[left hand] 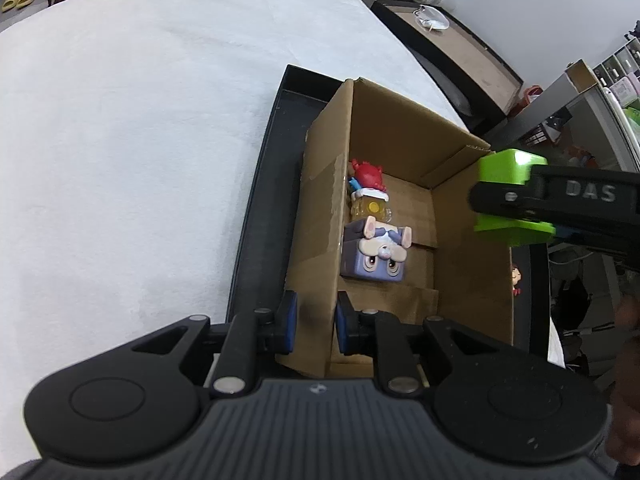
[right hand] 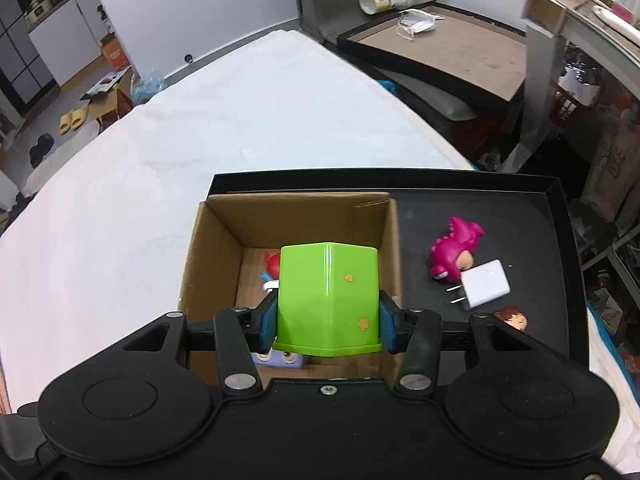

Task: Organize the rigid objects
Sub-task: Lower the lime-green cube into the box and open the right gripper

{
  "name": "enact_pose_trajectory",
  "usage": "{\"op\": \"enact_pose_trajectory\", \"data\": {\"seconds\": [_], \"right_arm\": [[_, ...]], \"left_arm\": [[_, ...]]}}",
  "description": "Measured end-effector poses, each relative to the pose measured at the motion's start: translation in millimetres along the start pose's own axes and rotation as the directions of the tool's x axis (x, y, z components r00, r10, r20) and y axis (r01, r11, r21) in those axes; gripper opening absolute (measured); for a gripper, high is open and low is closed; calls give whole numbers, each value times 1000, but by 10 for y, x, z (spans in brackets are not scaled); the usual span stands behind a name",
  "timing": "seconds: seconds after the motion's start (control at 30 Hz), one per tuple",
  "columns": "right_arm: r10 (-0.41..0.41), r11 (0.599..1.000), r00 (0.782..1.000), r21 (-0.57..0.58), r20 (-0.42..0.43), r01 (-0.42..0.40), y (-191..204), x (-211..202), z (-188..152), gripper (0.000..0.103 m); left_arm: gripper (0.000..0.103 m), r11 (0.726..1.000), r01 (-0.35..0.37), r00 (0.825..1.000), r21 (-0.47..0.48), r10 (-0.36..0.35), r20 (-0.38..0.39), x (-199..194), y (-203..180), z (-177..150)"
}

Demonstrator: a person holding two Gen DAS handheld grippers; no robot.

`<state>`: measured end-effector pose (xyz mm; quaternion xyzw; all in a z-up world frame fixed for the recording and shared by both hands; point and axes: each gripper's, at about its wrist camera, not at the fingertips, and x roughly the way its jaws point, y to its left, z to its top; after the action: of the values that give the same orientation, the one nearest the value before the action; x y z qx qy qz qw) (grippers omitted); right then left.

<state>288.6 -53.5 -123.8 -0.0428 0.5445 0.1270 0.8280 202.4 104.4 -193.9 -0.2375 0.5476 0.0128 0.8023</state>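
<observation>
left gripper (left hand: 314, 326): pads pinched on the near wall of the box (left hand: 320, 216)
right gripper (right hand: 327, 322): clamped on a green cube (right hand: 328, 300), held over the box
tray (right hand: 520, 200): pink dino (right hand: 456, 254) and charger (right hand: 486, 284) off to its right

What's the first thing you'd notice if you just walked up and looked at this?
The bright green block, clamped in the right gripper just above the open cardboard box. Next, the purple bunny-faced cube lying in the box, while the left gripper pinches the box's wall. On the black tray beside the box lie a pink dinosaur toy and a white plug.
</observation>
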Motion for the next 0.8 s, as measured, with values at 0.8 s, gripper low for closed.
{"op": "enact_pose_trajectory", "data": {"seconds": [0.8], "right_arm": [[14, 999, 999, -38, 29, -13, 186, 157, 80, 54]], "left_arm": [[19, 1000, 5, 1000, 0, -5, 6, -4, 2, 0]]}}
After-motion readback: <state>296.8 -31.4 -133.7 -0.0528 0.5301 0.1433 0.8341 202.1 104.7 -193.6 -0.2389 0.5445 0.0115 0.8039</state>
